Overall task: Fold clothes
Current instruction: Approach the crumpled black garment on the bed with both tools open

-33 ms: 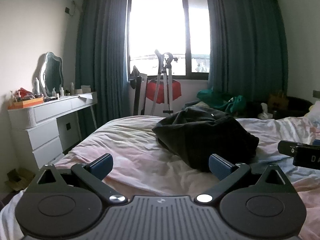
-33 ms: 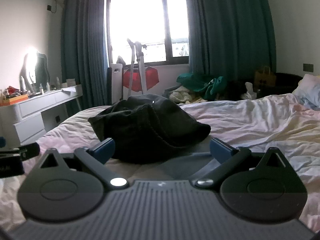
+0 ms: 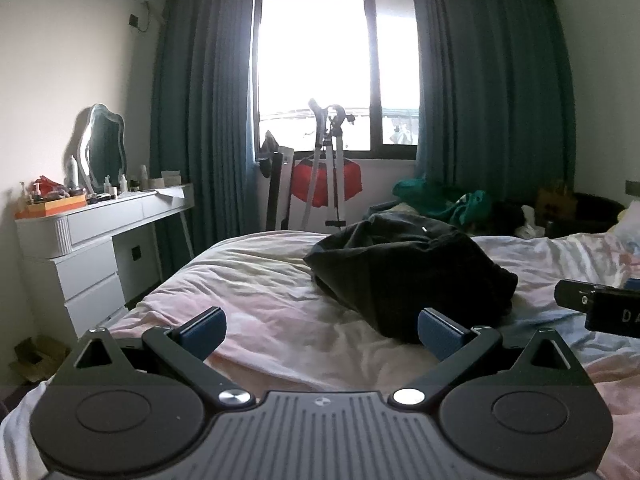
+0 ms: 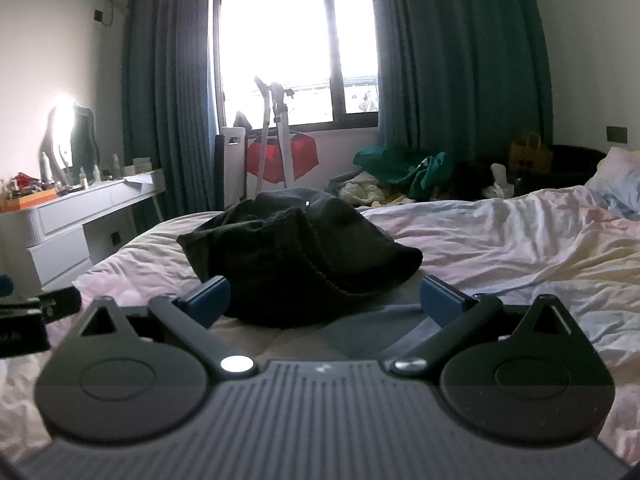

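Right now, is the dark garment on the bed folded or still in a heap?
Not folded: the dark garment sits bunched in a rumpled mound on the bed, with no flat layers.

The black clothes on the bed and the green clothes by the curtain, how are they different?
The black clothes are dark, almost black; the green clothes are bright green. The black clothes lie heaped on the bed, near both open grippers; the green clothes lie beyond the bed, under the curtain, among other things. The black heap looks bigger, though it is also nearer. Both are crumpled and unfolded.
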A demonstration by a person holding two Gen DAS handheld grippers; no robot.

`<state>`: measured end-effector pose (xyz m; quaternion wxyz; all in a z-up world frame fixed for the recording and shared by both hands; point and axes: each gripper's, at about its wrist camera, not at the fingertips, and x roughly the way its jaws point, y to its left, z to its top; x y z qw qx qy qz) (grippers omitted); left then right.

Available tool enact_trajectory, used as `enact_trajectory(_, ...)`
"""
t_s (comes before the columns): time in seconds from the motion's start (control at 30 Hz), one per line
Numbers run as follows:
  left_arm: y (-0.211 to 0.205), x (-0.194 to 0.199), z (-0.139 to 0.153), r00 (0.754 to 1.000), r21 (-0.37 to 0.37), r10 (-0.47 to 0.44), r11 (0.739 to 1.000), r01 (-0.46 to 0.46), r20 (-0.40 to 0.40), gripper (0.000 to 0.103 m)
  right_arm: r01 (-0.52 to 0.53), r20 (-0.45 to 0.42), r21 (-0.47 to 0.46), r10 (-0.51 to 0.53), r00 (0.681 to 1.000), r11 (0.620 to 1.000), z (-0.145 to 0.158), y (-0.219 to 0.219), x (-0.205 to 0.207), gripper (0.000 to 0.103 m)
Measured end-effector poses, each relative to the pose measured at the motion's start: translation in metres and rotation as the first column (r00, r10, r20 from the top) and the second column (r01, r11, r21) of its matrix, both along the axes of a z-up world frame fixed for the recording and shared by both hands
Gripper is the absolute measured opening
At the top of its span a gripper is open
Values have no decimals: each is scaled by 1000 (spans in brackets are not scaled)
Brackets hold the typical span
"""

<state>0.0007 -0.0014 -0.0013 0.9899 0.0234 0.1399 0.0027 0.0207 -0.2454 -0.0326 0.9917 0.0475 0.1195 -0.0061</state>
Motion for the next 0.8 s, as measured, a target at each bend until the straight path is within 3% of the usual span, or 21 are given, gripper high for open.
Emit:
enact_trajectory(0.43,1,-2,-9,1000,-7,-13,1000,13,12,103,5,-4,30,-4,1000,1000,3,6,-3,103)
enact_trajectory(0.8,16,-20,7,1000,-49,-7,999,8,12,103,-2,2,53,2,1000,999,19,18,-11,103)
